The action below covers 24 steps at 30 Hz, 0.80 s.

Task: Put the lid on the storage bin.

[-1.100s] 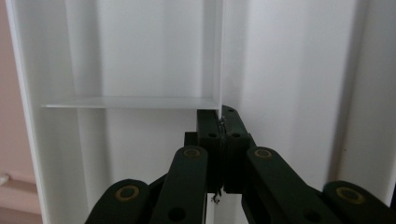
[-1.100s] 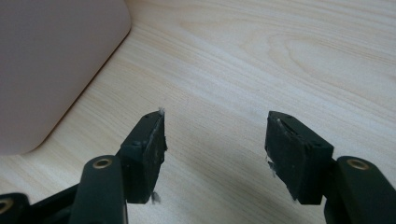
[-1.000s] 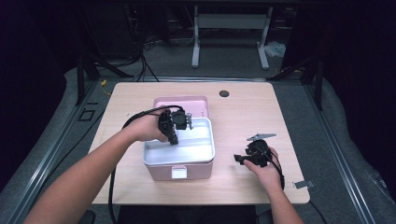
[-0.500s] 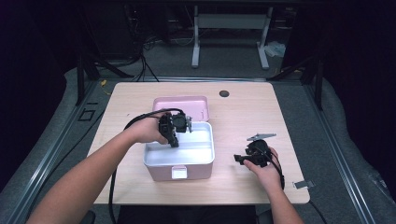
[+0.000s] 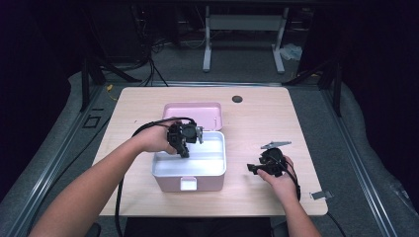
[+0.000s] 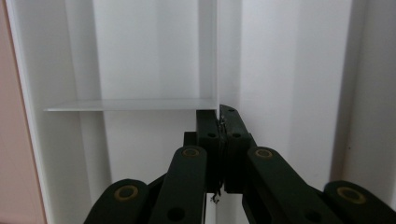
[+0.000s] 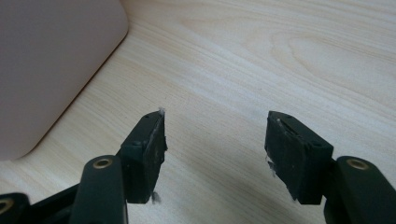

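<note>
While the left hand-held gripper hangs over the back left part of the box, its jaws are clenched on the upper edge of a thin white divider inside it. Divider: upright, directly ahead of and below those jaws, long axis running straight away from them; a second white partition meets it crosswise, to its left in the left gripper view. Box: pink outside, white inside, open, near the middle of the surface; pink lid flat just behind the box, touching or nearly so. Right hand-held gripper: released, jaws apart and holding nothing, low over bare wood to the right of the box, the farther of the two from the divider. Room: dark, with grey floor and a white metal stand well behind the box.
</note>
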Each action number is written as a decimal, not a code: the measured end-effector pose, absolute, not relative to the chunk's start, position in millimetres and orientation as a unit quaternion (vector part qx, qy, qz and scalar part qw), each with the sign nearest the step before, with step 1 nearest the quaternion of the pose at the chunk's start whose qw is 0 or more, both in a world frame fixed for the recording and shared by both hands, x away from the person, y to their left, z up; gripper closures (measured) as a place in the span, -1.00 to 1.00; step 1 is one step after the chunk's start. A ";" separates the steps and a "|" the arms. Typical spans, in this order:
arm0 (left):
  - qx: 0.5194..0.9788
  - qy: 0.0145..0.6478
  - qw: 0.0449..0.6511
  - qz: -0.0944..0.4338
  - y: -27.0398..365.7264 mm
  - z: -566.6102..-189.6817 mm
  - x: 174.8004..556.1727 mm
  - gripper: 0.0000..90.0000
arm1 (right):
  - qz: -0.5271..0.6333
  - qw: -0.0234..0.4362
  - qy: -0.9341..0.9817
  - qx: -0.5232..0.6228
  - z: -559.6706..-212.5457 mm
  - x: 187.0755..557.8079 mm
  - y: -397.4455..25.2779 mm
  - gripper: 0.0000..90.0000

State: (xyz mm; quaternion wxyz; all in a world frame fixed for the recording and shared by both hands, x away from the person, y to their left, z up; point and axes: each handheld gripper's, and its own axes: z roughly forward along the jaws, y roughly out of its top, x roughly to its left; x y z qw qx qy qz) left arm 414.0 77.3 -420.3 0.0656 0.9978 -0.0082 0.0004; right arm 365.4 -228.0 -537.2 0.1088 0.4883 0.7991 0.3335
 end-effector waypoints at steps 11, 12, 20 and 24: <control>0.996 0.033 0.080 -0.011 82.3 -420.7 417.5 0.79 | 0.334 0.109 0.799 0.488 -537.1 365.4 -227.9 -0.16; 0.996 0.036 0.076 -0.005 82.8 -420.3 417.6 0.79 | 0.334 0.109 0.799 0.488 -537.1 365.4 -227.9 -0.16; 0.994 0.064 0.091 0.003 94.8 -415.6 418.9 0.38 | 0.334 0.109 0.799 0.489 -537.3 365.6 -228.1 -0.16; 0.992 0.073 0.103 0.001 100.0 -410.2 418.7 0.27 | 0.334 0.109 0.798 0.489 -537.1 365.3 -227.7 -0.16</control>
